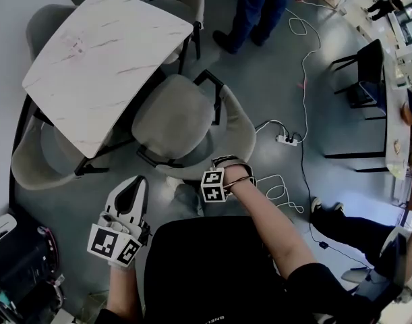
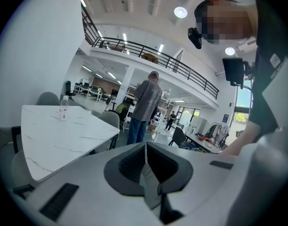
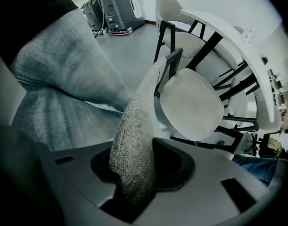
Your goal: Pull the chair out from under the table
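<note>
While the grey upholstered chair [image 1: 172, 123] stands at the corner of the marble-patterned worktop [image 1: 98, 59], its seat mostly clear of the edge and its back toward the person, the right gripper [image 3: 134, 175] points down, its fingers [image 3: 174, 161] clamped on the top of the backrest. The left gripper [image 2: 146, 173] hovers at the person's side, apart from the chair, fingers [image 2: 127, 166] together and empty. Another person [image 1: 249, 12] stands beyond the worktop.

Floor [image 1: 259, 79]: I see glossy grey, white cable [image 1: 305, 113] running to a power strip [image 1: 286, 139].
Overhead: railed balcony [image 2: 148, 55], round lights [image 2: 180, 12] lit.
</note>
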`<action>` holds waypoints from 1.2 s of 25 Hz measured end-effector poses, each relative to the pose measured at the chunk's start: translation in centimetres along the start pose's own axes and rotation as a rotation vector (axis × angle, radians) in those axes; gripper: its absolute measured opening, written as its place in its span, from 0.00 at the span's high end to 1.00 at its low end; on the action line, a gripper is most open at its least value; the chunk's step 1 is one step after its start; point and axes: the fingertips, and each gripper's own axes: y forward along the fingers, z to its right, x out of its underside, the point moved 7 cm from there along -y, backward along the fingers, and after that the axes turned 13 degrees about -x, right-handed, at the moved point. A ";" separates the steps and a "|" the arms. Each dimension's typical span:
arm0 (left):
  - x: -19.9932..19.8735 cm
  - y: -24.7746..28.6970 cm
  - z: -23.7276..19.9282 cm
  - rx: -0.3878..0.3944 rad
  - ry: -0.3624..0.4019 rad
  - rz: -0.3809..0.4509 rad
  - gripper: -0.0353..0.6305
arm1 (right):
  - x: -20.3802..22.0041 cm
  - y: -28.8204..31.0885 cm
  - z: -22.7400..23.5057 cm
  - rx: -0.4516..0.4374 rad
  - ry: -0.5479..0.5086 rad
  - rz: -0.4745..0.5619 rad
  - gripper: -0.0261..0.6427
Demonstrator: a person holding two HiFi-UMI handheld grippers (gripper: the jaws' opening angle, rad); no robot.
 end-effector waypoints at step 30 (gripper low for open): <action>-0.3 6.6 5.0 0.236 0.087 -0.095 0.94 | 8.3 2.5 -7.0 -0.017 -0.052 -0.029 0.76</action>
